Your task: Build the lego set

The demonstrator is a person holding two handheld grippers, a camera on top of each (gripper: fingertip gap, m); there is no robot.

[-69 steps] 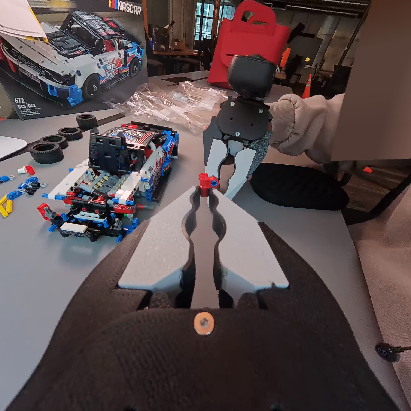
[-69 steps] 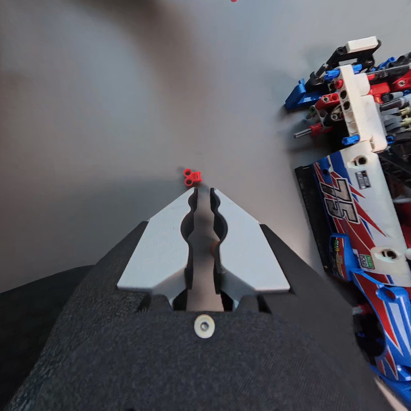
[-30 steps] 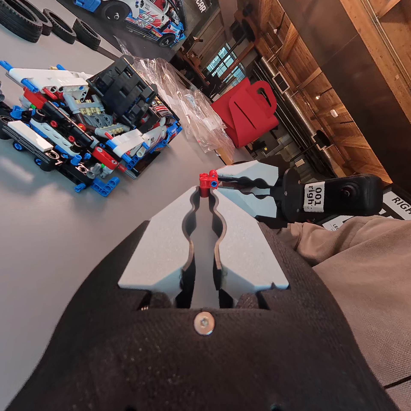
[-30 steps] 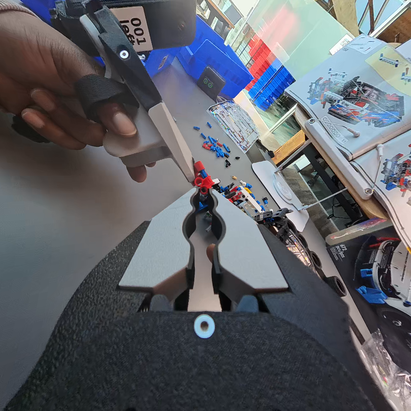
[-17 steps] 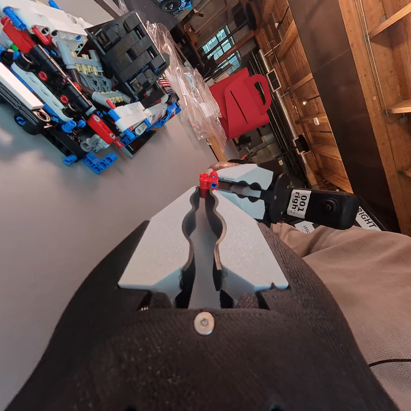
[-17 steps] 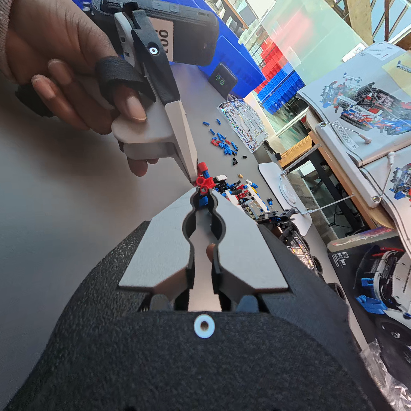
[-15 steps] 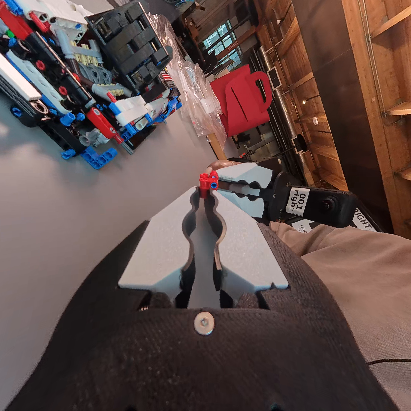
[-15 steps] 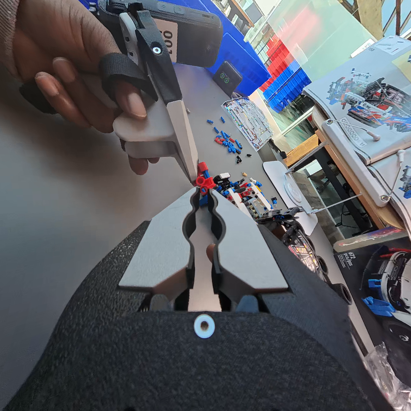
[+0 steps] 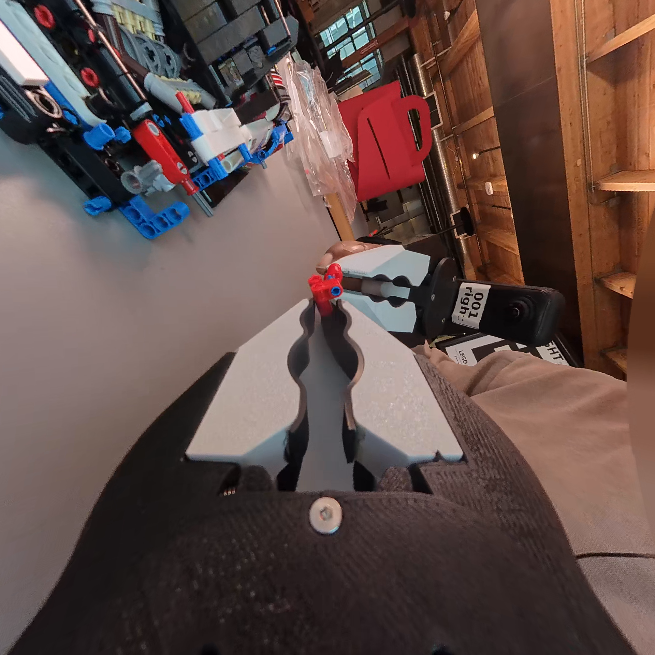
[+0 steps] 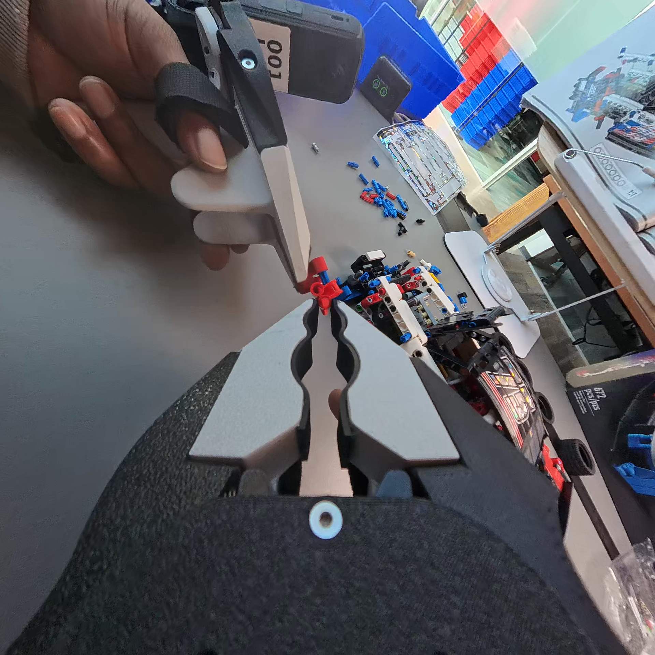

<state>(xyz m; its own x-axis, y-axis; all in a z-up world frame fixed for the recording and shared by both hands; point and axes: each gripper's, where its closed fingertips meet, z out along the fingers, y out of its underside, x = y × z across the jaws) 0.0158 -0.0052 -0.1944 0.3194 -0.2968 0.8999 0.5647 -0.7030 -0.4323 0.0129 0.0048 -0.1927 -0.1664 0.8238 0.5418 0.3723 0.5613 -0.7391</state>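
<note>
A: What does the tabletop (image 10: 88,354) look like?

B: Plain matte grey. In the right wrist view the half-built lego car (image 10: 460,340) lies at about 3 o'clock, with loose blue and red pins (image 10: 382,200) scattered at 1 o'clock beside a shiny sticker sheet (image 10: 421,166). A black tyre (image 10: 577,460) sits near the dark set box (image 10: 616,418) at 4 o'clock.

A: And the claws?

B: The left claw (image 9: 324,304) is closed on a small red connector (image 9: 323,289) with a blue pin in it. The right claw (image 10: 324,308) pinches a second small red piece (image 10: 324,292), and the two parts meet tip to tip above the tabletop.

A: The room?

B: In the left wrist view, wooden posts and shelving (image 9: 609,141) at 2 o'clock, a red bag (image 9: 382,141) and crumpled clear plastic bags (image 9: 319,117) at 12 o'clock. In the right wrist view, blue and red bins (image 10: 485,85) at 1 o'clock, and an open instruction booklet (image 10: 602,88) on a stand at 2 o'clock.
</note>
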